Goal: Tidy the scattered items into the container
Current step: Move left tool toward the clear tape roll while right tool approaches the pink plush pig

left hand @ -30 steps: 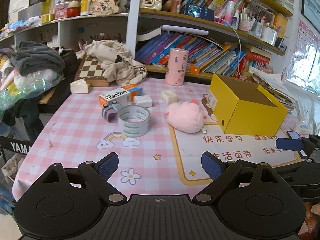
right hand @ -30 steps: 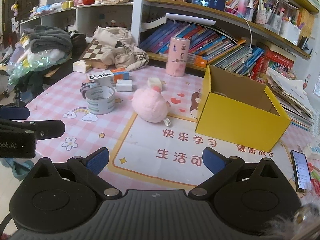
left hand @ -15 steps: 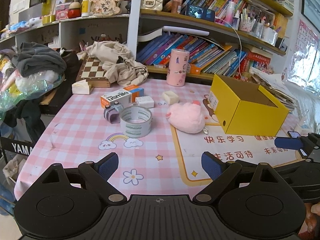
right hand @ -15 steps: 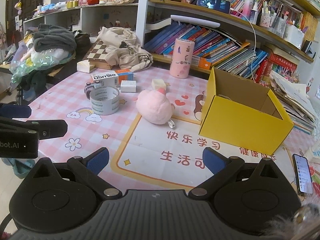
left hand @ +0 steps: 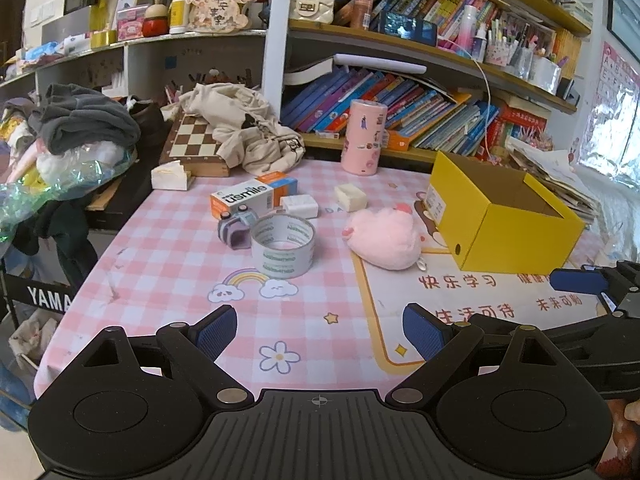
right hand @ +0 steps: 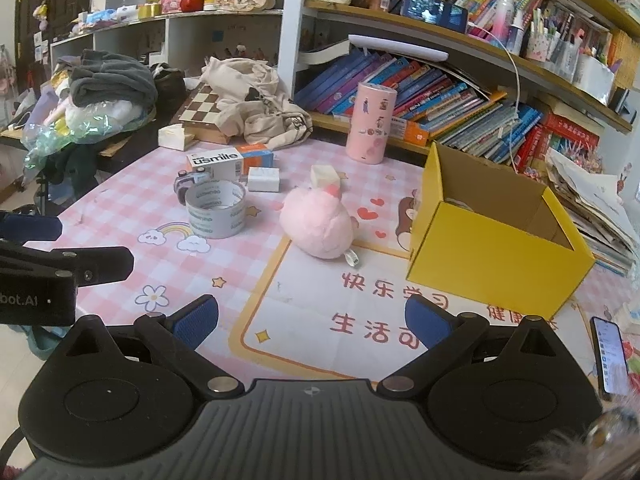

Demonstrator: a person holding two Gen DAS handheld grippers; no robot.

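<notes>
On the pink checked table (left hand: 168, 264), nothing looks picked up yet; I'd call this the approach step, before the first grasp. Left gripper (left hand: 319, 330) and right gripper (right hand: 311, 320) both hover over the near edge, jaws spread wide, nothing between the pads. Scattered items sit mid-table: grey tape roll (left hand: 282, 246) standing on its side face with the hole up, a small purple toy (left hand: 236, 229) touching its far-left side, the usmile box (left hand: 253, 197) behind, a white block (left hand: 299, 206) just beside that box, a cream cube (left hand: 351, 197) further right, and the pink plush (right hand: 317, 224) nearest the container. The yellow box (right hand: 496, 256) stands open-topped on the right, well apart from the tape cluster; something pale shows inside, can't tell what. Likely first target for the right tool is the plush: soft, rounded, so it needs a wide pinch across the body and will squash. Tape roll probably wants one finger through the hole. The tall pink canister (right hand: 372, 122) at the back may or may not count.
</notes>
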